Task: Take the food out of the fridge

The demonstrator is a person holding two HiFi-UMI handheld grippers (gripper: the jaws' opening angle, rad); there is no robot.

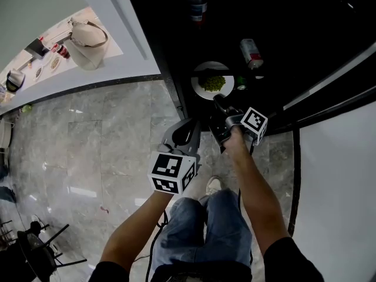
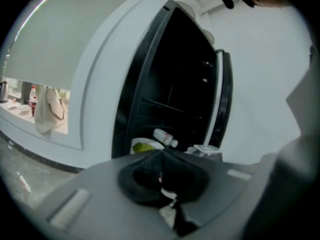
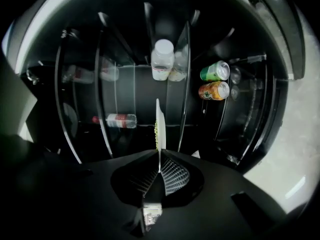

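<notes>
A white plate (image 1: 202, 90) with green food (image 1: 212, 83) sits on a shelf inside the dark open fridge (image 1: 282, 16). My right gripper (image 1: 218, 100) reaches in and is shut on the plate's near rim. In the right gripper view the plate (image 3: 158, 124) appears edge-on, running straight out from between the meeting pads of the right gripper (image 3: 159, 166). My left gripper (image 1: 187, 128) hangs just outside the fridge, left of the right one, shut with nothing in it. In the left gripper view the left gripper (image 2: 161, 153) points at the fridge opening, where the plate (image 2: 145, 146) shows.
Inside the fridge are a can (image 1: 251, 53), a dark bottle (image 1: 197, 7), a white-capped bottle (image 3: 162, 60), a green can (image 3: 215, 71), an orange can (image 3: 214, 90) and a bottle lying flat (image 3: 117, 120). The white fridge door (image 1: 335, 175) stands open at right. A bag (image 1: 87, 40) rests on the left counter.
</notes>
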